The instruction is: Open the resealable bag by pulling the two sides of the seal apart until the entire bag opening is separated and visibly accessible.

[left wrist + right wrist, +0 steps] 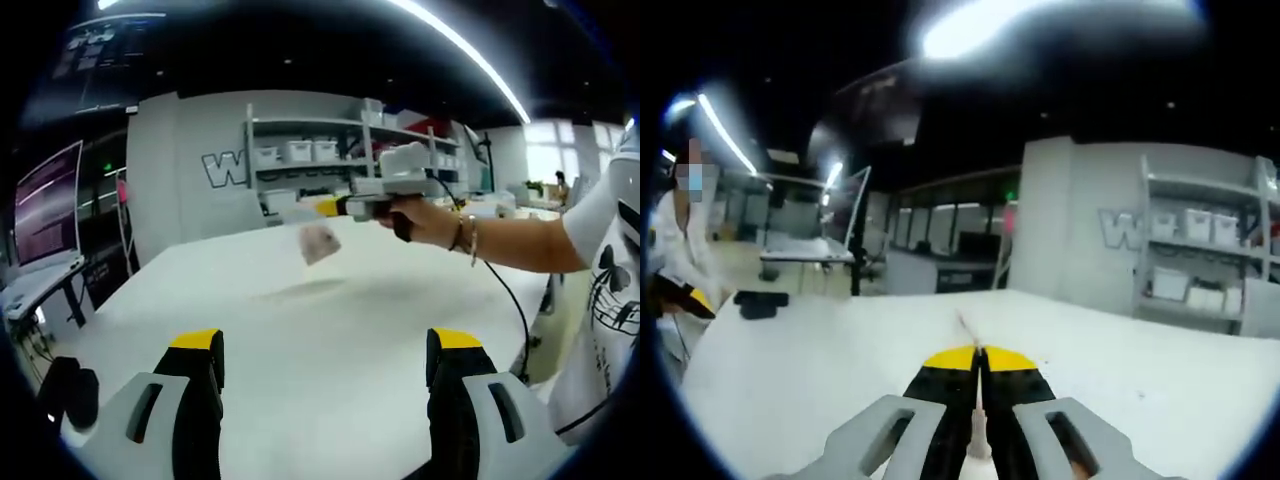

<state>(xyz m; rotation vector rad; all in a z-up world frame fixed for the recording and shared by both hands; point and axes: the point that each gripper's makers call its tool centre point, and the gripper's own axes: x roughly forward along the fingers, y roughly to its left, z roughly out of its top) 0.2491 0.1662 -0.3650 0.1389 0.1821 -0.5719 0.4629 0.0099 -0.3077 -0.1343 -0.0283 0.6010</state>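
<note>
Resealable bag [320, 243] hangs in the air above the counter [330, 340], toward its far edge, pinched at one top corner by the right tool [318, 207], whose jaws are closed on a thin strip of plastic in the right gripper view. It looks small, clear and blurred, with something pale inside; whether the seal is parted I cannot tell. The left tool [325, 370] stands wide open, empty, well apart from the bag. The opening step seems just beginning: next, the left tool likely needs to catch the seal's other side.
</note>
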